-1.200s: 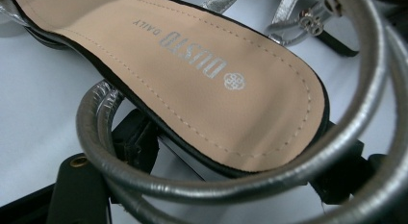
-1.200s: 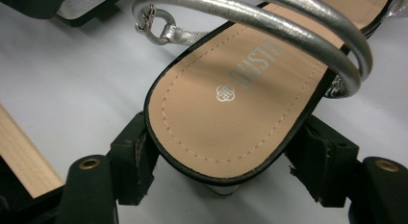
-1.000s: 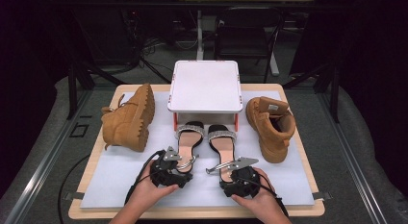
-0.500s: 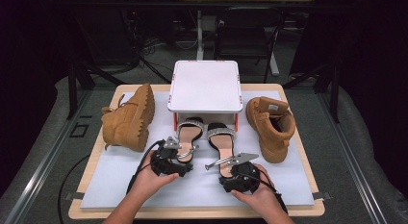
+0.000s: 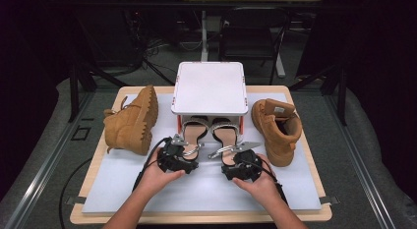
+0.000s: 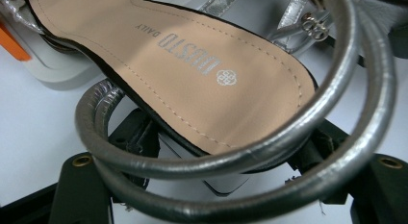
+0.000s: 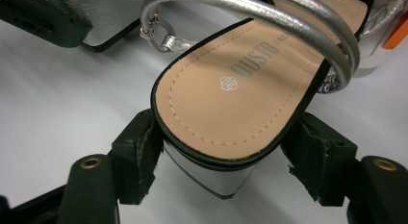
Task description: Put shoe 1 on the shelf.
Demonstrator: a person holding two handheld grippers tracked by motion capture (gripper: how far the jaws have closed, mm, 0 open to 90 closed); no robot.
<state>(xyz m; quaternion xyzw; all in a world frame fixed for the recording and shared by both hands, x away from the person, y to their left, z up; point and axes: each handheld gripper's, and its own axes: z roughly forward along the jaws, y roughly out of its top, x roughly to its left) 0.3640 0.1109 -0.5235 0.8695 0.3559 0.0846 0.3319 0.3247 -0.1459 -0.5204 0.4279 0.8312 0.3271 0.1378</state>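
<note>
Both sandals are sitting deeper under the white stand than half a second ago, and both hands have followed them toward twelve o'clock. Left sandal and right sandal are lying side by side at the tabletop's centre, long axes running six to twelve o'clock, toes tucked beneath the white stand and heels pointing at six o'clock toward the person. In the left gripper view the left sandal's tan insole is stretching away from the claw, its silver ankle strap looping across the heel. The left claw is bracketing that heel, pads set just beside each flank; whether they are pressing I cannot tell. The right claw is likewise standing part open around the right sandal's block heel, one pad at either side, narrow gaps seeming to show. One tan boot is lying at nine o'clock of the sandals, another is standing at three o'clock, both on the tabletop.
</note>
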